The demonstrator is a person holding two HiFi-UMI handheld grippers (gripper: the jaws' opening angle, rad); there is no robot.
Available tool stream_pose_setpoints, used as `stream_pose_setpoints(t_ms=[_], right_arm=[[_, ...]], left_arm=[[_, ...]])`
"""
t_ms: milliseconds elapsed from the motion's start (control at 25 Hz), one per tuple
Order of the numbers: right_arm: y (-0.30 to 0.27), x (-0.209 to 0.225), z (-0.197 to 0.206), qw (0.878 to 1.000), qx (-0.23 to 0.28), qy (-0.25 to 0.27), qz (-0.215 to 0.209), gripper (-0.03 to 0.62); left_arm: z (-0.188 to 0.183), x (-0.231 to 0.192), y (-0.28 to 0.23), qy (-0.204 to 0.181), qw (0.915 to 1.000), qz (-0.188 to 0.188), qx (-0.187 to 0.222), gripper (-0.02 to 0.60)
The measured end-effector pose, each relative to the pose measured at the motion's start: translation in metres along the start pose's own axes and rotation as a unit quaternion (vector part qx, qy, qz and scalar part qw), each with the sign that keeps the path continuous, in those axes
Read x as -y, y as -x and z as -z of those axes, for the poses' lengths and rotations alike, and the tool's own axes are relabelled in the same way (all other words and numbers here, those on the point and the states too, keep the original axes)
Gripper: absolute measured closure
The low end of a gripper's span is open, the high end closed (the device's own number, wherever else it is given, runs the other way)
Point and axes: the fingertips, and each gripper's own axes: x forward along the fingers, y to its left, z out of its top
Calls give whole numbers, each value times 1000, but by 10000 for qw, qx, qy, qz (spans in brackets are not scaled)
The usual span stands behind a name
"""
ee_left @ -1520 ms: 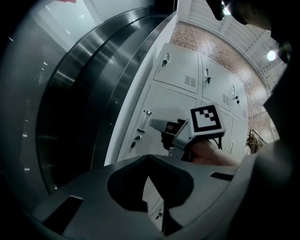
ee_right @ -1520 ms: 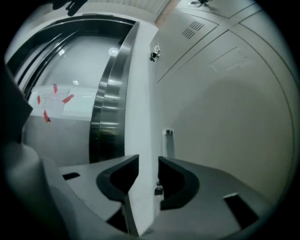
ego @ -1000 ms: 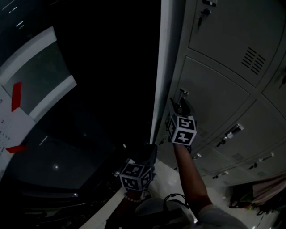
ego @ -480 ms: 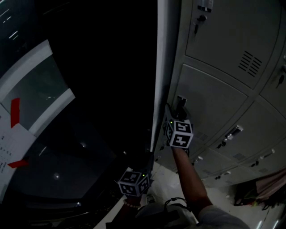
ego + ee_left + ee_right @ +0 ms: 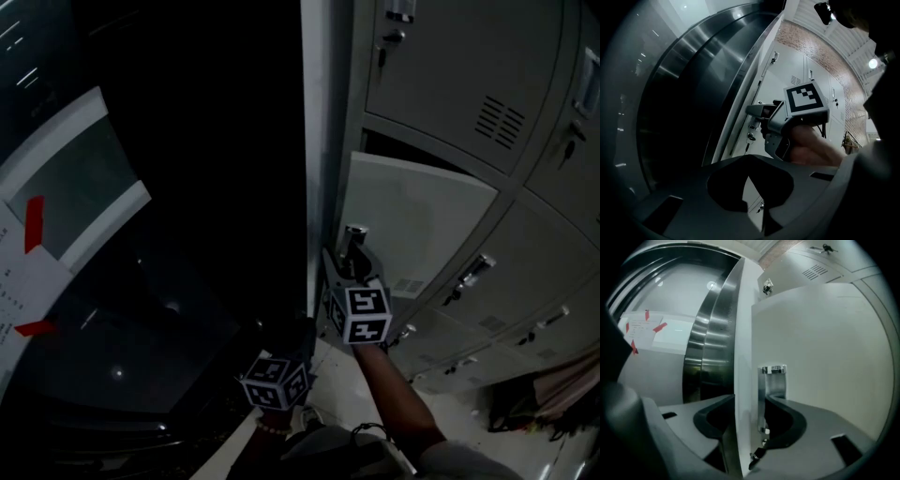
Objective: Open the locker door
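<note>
Locker door stands ajar in a dim locker bank, a dark gap showing along its top edge, as the right tool straddles the door's free upright edge. One jaw sits behind the panel and the other on its front face against the metal handle plate. The jaws have just been closing a little, and in the right gripper view they appear to pinch that edge. The gripped edge runs up and down, and the rest of the door stretches away from it toward what are probably the hinges on the far side. Any further pull therefore likely has to sweep outward in an arc, away from the cabinet. The left tool hangs below the door and off to its free-edge side, well apart from it. Its tips look pressed together on nothing, which leaves the right hand plainly the nearer one for the job.
</note>
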Motion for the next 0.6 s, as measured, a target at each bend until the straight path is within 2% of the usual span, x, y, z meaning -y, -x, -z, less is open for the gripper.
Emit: stream_pose_setpoints(t_ms=[360,600], right_arm=[[59,-25,3,9986,-45,0,-526,387],[102,-32,5,9974,-43,21,-715,391]], left_arm=[[17,30,29,33,9995,-287,136,589],[30,60,49,23,9992,-368,164,589]])
